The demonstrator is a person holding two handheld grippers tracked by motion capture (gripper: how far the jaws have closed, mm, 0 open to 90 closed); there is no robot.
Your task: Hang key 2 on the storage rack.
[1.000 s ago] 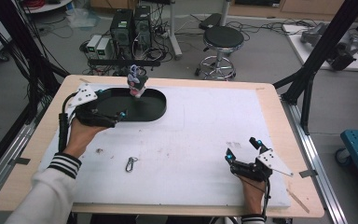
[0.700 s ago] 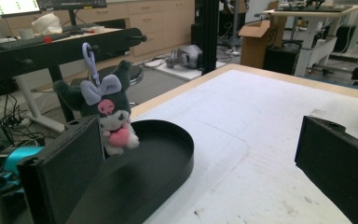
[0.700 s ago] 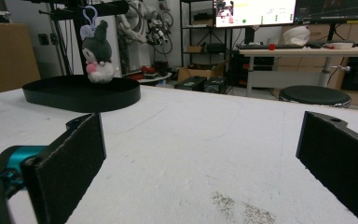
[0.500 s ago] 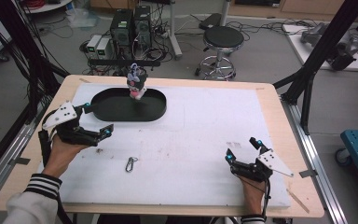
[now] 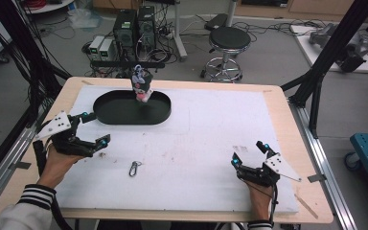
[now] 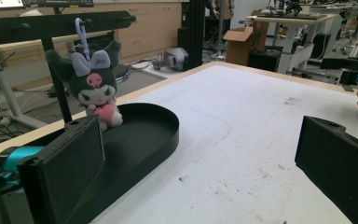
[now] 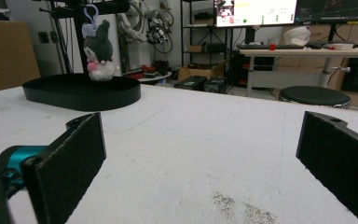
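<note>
Left gripper: the left gripper (image 5: 92, 129) sits at the left side of the counter, held in the person's left hand (image 5: 57, 160); its jaws stand wide apart with nothing between them. It is just short of the tray's near-left end, not touching it.
Right gripper: the right gripper (image 5: 249, 154) rests low over the near-right part of the counter, gripped by the right hand (image 5: 259, 194); its jaws are spread wide and hold nothing.
Plush toy: a small dark grey and white plush doll with a pink face patch and lilac ears (image 6: 94, 88) hangs by a pale lilac loop (image 6: 80, 31) from a black horizontal bar (image 6: 51, 23) at the far edge of the counter. In the left gripper view its feet seem to meet the far rim of the tray; whether they truly touch I cannot tell.
Tray: a shallow black oval plastic tray (image 5: 120, 111) lies at the far left of the counter, under the doll.
Clip: a small silver metal carabiner clip (image 5: 134, 168) lies flat on the counter, between the two grippers and nearer the left one, well apart from the tray.
Counter: a wooden counter topped with a white, lightly stained foam sheet (image 5: 211, 124).
</note>
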